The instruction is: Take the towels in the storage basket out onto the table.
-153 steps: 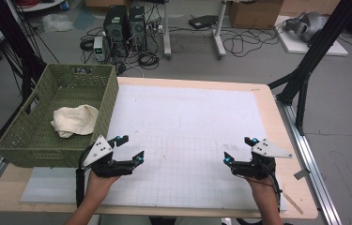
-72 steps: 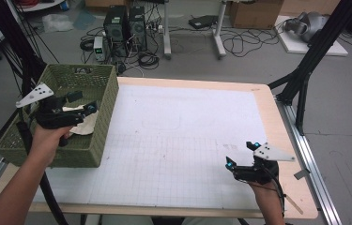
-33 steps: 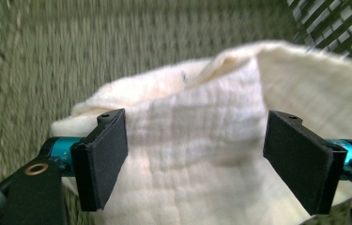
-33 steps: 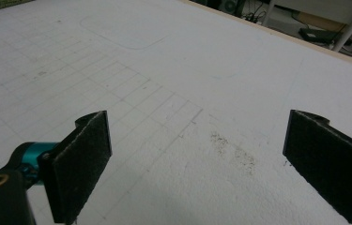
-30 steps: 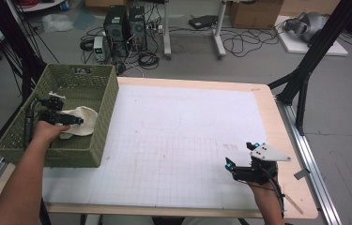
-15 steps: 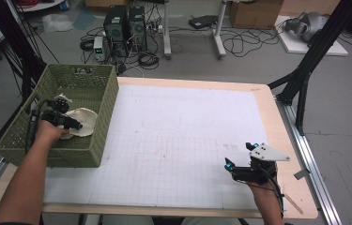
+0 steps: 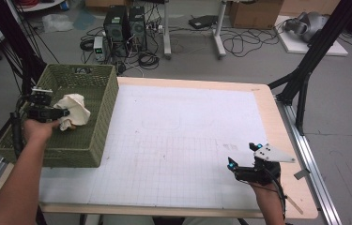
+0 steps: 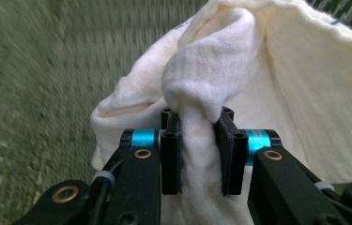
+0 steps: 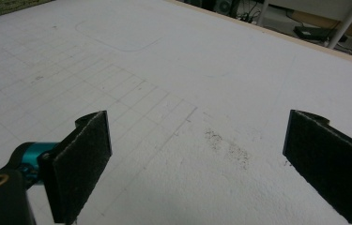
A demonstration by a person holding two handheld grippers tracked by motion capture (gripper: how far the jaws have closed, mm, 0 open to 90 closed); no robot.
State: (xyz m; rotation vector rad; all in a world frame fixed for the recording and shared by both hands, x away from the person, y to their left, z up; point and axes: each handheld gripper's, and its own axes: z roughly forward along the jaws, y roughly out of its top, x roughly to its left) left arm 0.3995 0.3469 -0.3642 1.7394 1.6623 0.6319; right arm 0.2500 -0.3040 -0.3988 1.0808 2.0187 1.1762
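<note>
A fold of the cream cloth [image 8: 202, 140] is pinched between the pads of the left tongs [image 8: 197, 152], the rest bunched up just beyond them; seen from the high view, the cloth [image 7: 74, 108] sits inside the green basket [image 7: 99, 123], right at the tips of the left tongs [image 7: 61, 114]. The grasp looks secured, so the pick-up step is judged to be in hand. Next, a lift clear of the basket wall is called for, then a carry toward the white worktop [image 7: 187, 136]. The right tongs [image 7: 239, 166] are held wide open over the worktop [image 9: 202, 84], nothing between their pads.
</note>
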